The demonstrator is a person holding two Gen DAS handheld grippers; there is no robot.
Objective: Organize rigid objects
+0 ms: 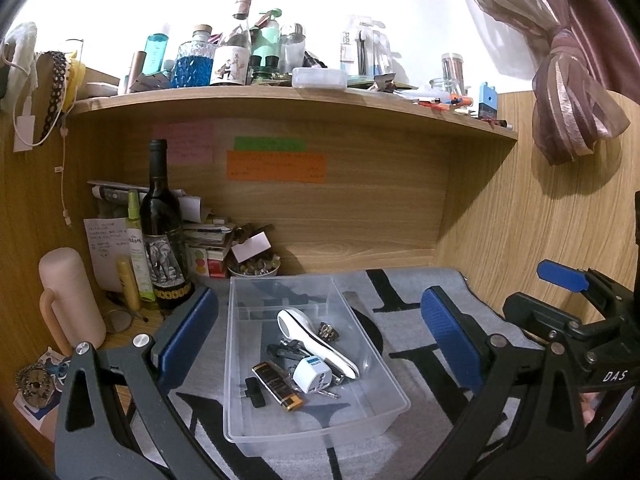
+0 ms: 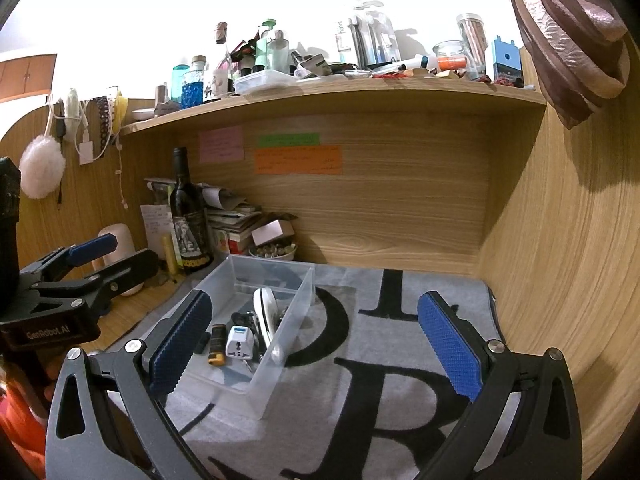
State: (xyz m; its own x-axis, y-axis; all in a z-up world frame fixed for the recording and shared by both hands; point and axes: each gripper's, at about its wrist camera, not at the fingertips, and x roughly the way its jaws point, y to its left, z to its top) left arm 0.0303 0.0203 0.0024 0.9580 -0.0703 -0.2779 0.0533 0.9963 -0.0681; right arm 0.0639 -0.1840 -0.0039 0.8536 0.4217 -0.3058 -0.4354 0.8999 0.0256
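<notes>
Clear plastic bin (image 1: 240,380) of small rigid items lay straight ahead of our left hand-held gripper (image 1: 320,340), nearer than the right hand-held gripper (image 2: 316,344); both were spread, empty.

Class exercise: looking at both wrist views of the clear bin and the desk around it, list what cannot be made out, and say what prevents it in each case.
- Sticky notes: writing too small and blurred, both views.
- Small dark pieces under the white handled tool in the clear bin: overlapped, unidentifiable.
- Bin contents in the right wrist view: partly hidden behind the left finger pad and bin wall.
- Bowl contents: too small.
</notes>
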